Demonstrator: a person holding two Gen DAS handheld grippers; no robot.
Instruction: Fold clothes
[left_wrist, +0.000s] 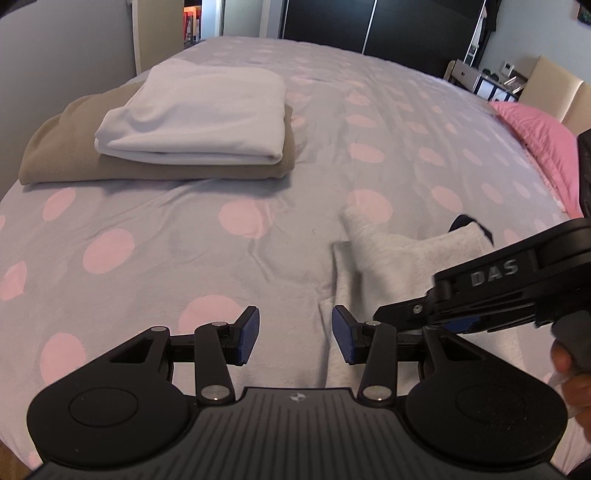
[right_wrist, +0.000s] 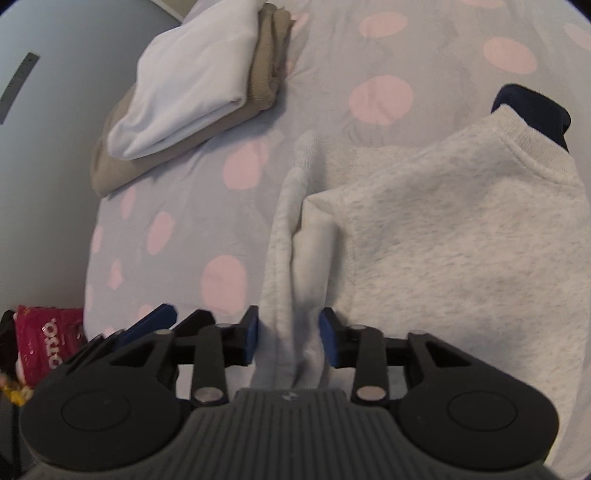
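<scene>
bed (right_wrist: 332, 55), sweatshirt (right_wrist: 443, 229) within hand-held gripper (right_wrist: 290, 341)

Your sweatshirt (right_wrist: 443, 229) lies on bed (left_wrist: 184, 240), near-right. 2 folded garments stacked far-left: top one (left_wrist: 199, 114) on bottom one (left_wrist: 147, 166). Your left gripper (left_wrist: 294, 338) sits just left of sweatshirt's edge, right gripper (right_wrist: 288, 338) beside it. Pillow (left_wrist: 539, 147) at far right.
</scene>
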